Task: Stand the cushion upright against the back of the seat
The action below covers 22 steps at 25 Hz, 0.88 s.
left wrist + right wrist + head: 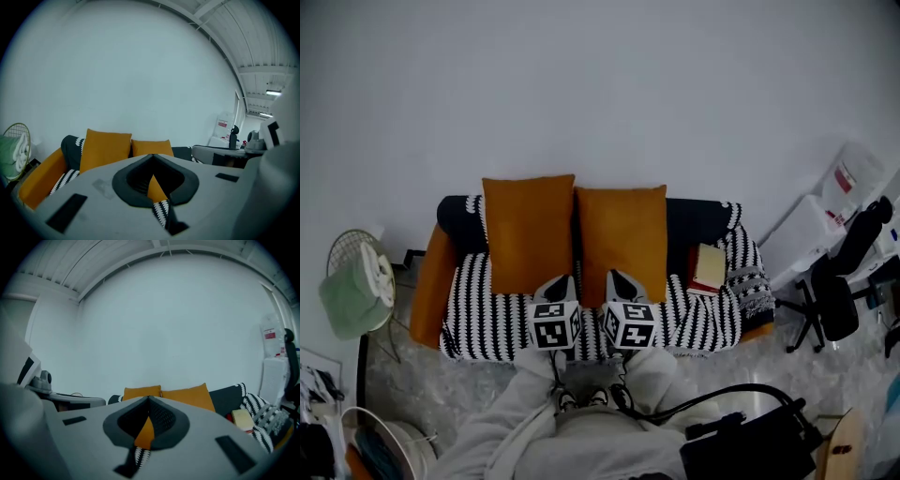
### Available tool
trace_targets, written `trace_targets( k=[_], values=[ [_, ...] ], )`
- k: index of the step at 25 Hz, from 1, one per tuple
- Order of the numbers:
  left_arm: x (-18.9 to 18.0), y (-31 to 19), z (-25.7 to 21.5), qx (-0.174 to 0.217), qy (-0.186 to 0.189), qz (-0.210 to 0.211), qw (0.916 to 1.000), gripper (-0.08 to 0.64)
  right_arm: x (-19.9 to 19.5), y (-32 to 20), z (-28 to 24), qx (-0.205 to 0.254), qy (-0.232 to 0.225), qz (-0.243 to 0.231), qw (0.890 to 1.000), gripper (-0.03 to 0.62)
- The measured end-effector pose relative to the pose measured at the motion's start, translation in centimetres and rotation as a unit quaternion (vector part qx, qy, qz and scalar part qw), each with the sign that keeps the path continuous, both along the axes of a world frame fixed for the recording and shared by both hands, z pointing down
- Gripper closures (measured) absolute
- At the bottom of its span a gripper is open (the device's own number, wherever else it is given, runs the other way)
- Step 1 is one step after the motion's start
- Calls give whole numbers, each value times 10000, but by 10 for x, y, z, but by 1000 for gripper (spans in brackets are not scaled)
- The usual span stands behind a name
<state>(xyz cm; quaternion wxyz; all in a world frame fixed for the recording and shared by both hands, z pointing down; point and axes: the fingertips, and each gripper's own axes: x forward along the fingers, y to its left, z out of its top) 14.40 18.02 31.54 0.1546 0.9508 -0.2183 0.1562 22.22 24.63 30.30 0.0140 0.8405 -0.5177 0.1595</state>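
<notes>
Nearest me, my left tool and right tool are pressed together, empty. Left orange square fabric cushion and right orange cushion stand upright against the striped sofa back; I judge nothing remains.

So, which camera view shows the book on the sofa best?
The head view: the book lies whole and unblocked on the striped sofa cover, just right of the right-hand orange cushion. The right gripper view shows the book small, low near its right edge. The left gripper view does not show it.
</notes>
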Motion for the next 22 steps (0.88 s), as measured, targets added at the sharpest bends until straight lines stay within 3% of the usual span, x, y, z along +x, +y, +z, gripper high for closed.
trace_targets(
  k=[22],
  values=[
    [2, -8, 5, -86, -32, -63, 9999, 554, 7, 4, 4, -197, -49, 51, 9998, 531]
  ],
)
